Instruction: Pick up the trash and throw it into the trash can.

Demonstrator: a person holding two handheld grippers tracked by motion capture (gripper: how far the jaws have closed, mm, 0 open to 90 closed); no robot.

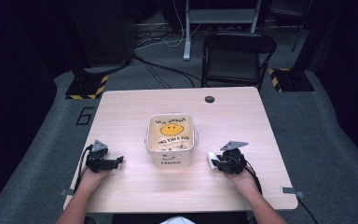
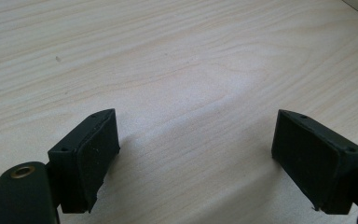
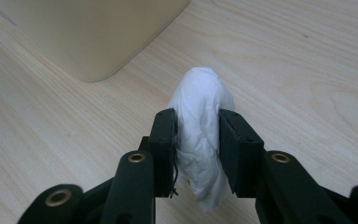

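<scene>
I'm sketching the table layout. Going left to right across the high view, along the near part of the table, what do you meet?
Left tool → cream tub with a smiley face → white wad → right tool gripping it.

1. The table [image 1: 135,112] has a light wood top with a small dark round hole [image 1: 209,99] near its far edge.
2. A cream tub [image 1: 171,140] with a smiley face stands in the middle.
3. A white crumpled wad [image 1: 211,158] lies just right of the tub.

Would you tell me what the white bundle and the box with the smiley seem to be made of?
The white bundle looks like soft matte cloth or tissue: it creases where the right gripper squeezes it. The box seems smooth, slightly glossy plastic, with rounded corners and a printed face.
</scene>
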